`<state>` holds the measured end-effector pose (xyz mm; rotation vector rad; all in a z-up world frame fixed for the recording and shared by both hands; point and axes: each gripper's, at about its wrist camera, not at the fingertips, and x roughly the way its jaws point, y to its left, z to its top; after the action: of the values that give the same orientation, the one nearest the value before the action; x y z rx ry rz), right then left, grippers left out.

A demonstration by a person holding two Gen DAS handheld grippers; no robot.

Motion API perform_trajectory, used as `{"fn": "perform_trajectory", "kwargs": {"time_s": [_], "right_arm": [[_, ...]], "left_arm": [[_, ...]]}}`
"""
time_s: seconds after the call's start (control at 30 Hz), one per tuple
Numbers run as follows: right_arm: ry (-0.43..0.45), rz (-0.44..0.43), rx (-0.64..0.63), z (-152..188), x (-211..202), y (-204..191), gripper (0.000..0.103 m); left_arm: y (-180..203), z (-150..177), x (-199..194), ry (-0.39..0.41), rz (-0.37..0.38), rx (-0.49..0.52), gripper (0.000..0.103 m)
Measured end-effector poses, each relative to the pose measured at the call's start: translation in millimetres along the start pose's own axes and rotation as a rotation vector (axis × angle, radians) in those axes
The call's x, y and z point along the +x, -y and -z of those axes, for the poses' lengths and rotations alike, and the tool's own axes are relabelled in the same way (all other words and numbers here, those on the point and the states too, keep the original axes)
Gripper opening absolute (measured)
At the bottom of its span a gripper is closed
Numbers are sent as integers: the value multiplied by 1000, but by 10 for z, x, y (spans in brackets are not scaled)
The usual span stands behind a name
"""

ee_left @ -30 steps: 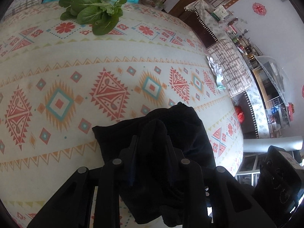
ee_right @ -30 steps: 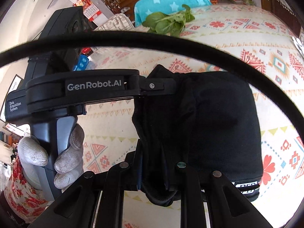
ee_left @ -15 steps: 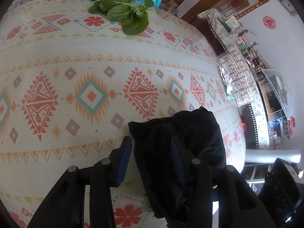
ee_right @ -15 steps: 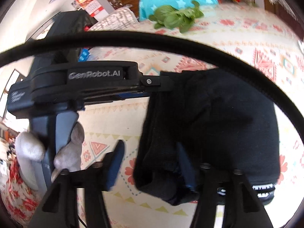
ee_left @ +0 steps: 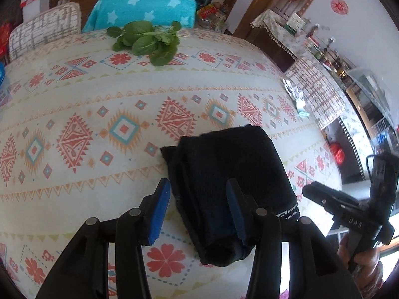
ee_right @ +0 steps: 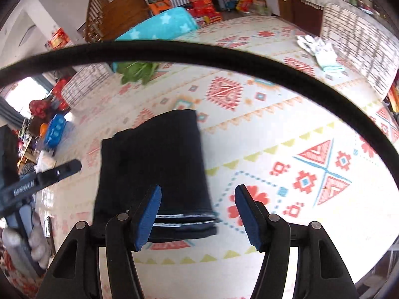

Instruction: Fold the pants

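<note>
**Folded pants on the table, both grippers off them**

The table (ee_left: 74, 99), covered in a cloth patterned with red and teal diamonds, fills both views. The pants (ee_left: 232, 182), black and folded into a compact block, lie flat on it near its front edge, a white-striped hem showing at the near end.

The left gripper (ee_left: 199, 211) hangs over the block's left part. Its jaws are opening: the left pad is over bare cloth just beside the pants, the right pad over the fabric, neither pressing.

The right gripper (ee_right: 197, 214) stands wide apart and empty, its left pad over the hem corner, its right pad over bare cloth.

A black cable (ee_right: 199, 52) arcs across the right wrist view, cutting off part of the table. Leafy greens (ee_left: 147, 41) lie at the far edge, well apart from the pants, before a blue starred towel (ee_left: 142, 10). A white glove (ee_right: 321, 52) lies far right.
</note>
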<state>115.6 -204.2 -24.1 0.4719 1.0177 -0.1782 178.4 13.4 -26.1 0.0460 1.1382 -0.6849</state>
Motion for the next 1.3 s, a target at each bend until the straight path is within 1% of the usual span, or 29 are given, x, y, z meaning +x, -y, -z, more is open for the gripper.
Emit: {"fn": "perform_trajectory", "kwargs": {"time_s": [0.03, 0.1, 0.2, 0.23, 0.3, 0.37, 0.4, 0.43, 0.47, 0.6, 0.7, 0.77, 0.87, 0.9, 0.93, 1.0, 1.03, 1.1, 1.17, 1.23, 1.27, 1.3], "right_arm": [[1, 15, 0, -15, 35, 0, 67], [-10, 34, -17, -35, 128, 13, 66], [-34, 68, -77, 44, 235, -89, 66], [-34, 80, -102, 159, 217, -123, 66], [-27, 109, -139, 191, 261, -125, 67], [-23, 123, -162, 209, 269, -106, 74], [-26, 127, -170, 223, 276, -89, 80], [-31, 129, -175, 232, 297, -62, 83], [-36, 129, -179, 237, 318, -46, 84], [-71, 104, -163, 143, 303, -8, 84], [-18, 63, -147, -39, 79, -61, 84], [-9, 15, -149, -187, 10, -130, 84], [-37, -64, -150, -381, 76, -267, 80], [-52, -85, -149, -427, 123, -316, 80], [-66, -102, -156, -467, 194, -389, 80], [-82, -93, -196, -513, 327, -513, 80], [-99, -81, -219, -522, 417, -575, 80], [-170, -61, -252, -520, 670, -640, 80], [-197, -7, -292, -483, 870, -672, 80], [-217, 17, -307, -455, 984, -680, 81], [-218, 25, -306, -451, 1008, -671, 82], [-219, 31, -306, -450, 1031, -664, 82]], "left_arm": [[114, 23, 77, -11, -1, 29, 46], [214, 78, 227, -44, 4, 42, 46], [192, 165, 353, -54, -37, 31, 46], [161, 212, 391, -60, -52, 26, 46], [114, 305, 456, -71, -86, 27, 46], [65, 426, 532, -76, -108, 37, 49], [43, 474, 562, -75, -116, 38, 51], [28, 511, 577, -66, -121, 39, 53], [23, 519, 578, -60, -123, 40, 54], [-8, 467, 451, -45, -100, -4, 53], [2, 452, 200, 4, -84, -36, 53], [26, 463, 44, 33, -53, -63, 53], [77, 507, -2, 23, 42, -124, 53], [107, 528, 27, 14, 58, -129, 53], [156, 551, 86, 1, 51, -120, 53], [206, 590, 207, -26, 10, -103, 53], [210, 623, 271, -38, 3, -103, 53], [174, 681, 381, -63, -2, -123, 53], [115, 718, 444, -76, 12, -159, 53], [72, 730, 477, -76, 0, -177, 53], [58, 732, 489, -75, -5, -181, 54], [45, 736, 502, -74, -17, -184, 59]]}}
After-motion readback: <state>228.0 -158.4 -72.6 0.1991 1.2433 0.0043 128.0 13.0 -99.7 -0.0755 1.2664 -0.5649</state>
